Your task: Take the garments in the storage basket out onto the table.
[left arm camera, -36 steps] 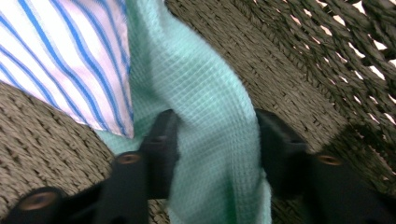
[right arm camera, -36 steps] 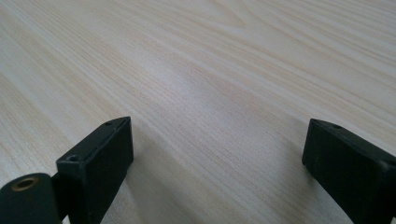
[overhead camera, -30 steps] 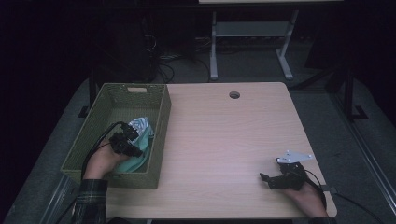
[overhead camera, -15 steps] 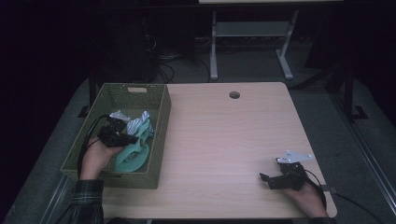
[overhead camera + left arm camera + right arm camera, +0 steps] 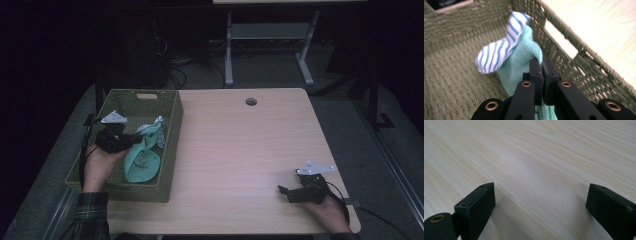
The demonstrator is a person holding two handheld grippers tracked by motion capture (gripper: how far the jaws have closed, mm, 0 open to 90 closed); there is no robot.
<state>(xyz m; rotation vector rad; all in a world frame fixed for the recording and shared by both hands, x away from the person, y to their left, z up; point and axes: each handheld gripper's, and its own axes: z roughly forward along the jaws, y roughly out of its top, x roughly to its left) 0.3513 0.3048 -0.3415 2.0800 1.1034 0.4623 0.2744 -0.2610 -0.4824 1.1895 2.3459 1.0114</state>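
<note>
I am pinching the mint-green cloth [image 5: 524,62] between the jaws of my left gripper [image 5: 541,67], which have just been closing tight on it. The cloth is hanging below my fingertips inside the woven basket [image 5: 170,150], its striped corner [image 5: 499,47] flopping above them. My right gripper [image 5: 539,200] is resting wide open, nothing between its jaws, on the table [image 5: 536,152].

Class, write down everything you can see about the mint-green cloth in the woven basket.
The mint-green waffle-textured cloth is soft fabric with a blue-and-white striped section folded over near its top. It hangs crumpled and partly lifted inside the olive woven basket, its lower end draping onto the basket's floor near the right wall. The left tongs, jaws pressed together, pinch one fold of it; in the high view the cloth trails down from that grip.
</note>
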